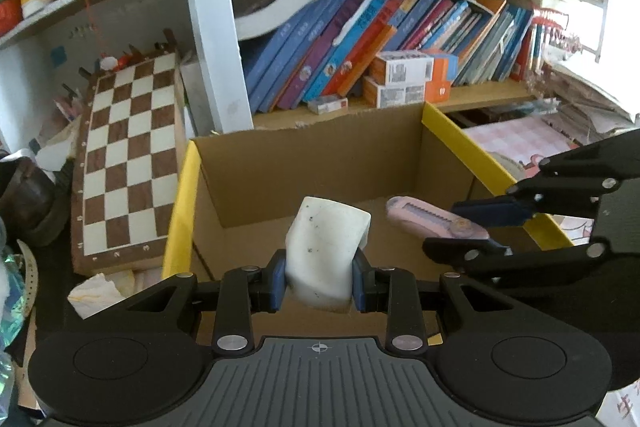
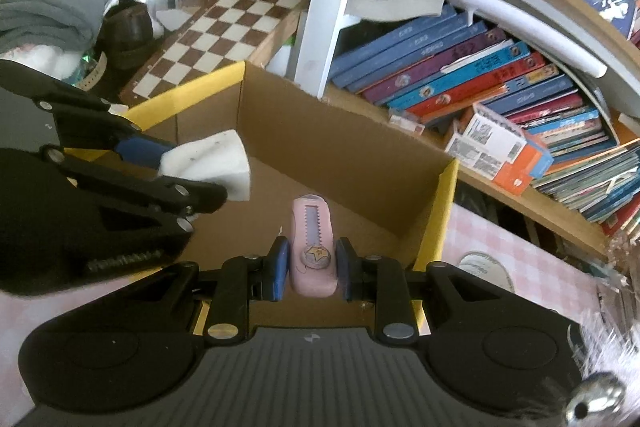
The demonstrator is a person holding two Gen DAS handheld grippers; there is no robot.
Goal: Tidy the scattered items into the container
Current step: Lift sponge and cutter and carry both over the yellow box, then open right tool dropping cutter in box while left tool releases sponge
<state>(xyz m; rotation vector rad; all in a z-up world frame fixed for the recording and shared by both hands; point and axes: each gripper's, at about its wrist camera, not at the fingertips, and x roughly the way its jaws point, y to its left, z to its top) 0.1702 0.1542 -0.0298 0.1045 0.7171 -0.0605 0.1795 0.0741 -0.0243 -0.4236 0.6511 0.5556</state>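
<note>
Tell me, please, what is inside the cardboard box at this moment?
The cardboard box shows only bare brown floor and walls. The white block and the pink utility knife hang over it, each held by fingers. The floor beneath them and the near corners are hidden.

Hidden and cut off

The open cardboard box point(image 1: 332, 155) had its near wall hidden behind the grippers; book spines' point(image 2: 460, 67) lettering was too blurred to read.

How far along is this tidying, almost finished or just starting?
Nothing shows inside the cardboard box yet. In hand: the left hand-held gripper holds a white block, the right hand-held gripper a pink utility knife, both over the box. Left: dropping them in.
</note>
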